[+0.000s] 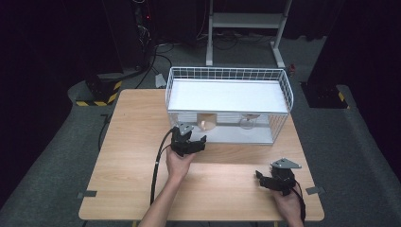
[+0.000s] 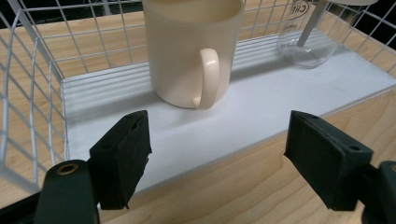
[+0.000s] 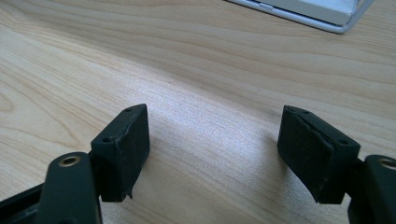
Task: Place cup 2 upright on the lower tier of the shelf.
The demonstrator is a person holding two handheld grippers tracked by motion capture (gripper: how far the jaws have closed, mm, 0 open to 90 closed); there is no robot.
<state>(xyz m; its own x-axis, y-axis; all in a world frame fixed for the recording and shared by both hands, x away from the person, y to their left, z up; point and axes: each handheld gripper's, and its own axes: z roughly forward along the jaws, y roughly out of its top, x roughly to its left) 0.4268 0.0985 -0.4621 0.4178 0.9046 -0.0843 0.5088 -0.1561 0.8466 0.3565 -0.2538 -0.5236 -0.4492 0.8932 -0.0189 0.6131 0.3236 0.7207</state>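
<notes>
Cream mug, white wire rack, light wood-grain table

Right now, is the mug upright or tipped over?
Upright: the mug stands on its base on the rack's lower shelf, handle toward the camera.

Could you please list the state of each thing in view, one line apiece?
Cream mug: upright on the rack's lower shelf, handle facing the left claw, untouched.
Clear glass: standing on the same shelf, to the mug's right in the left gripper view.
Wire rack: upright on the table, top shelf bare.
Left claw: open, nothing between the jaws, just short of the shelf.
Right claw: open over the table, holding nothing.
</notes>
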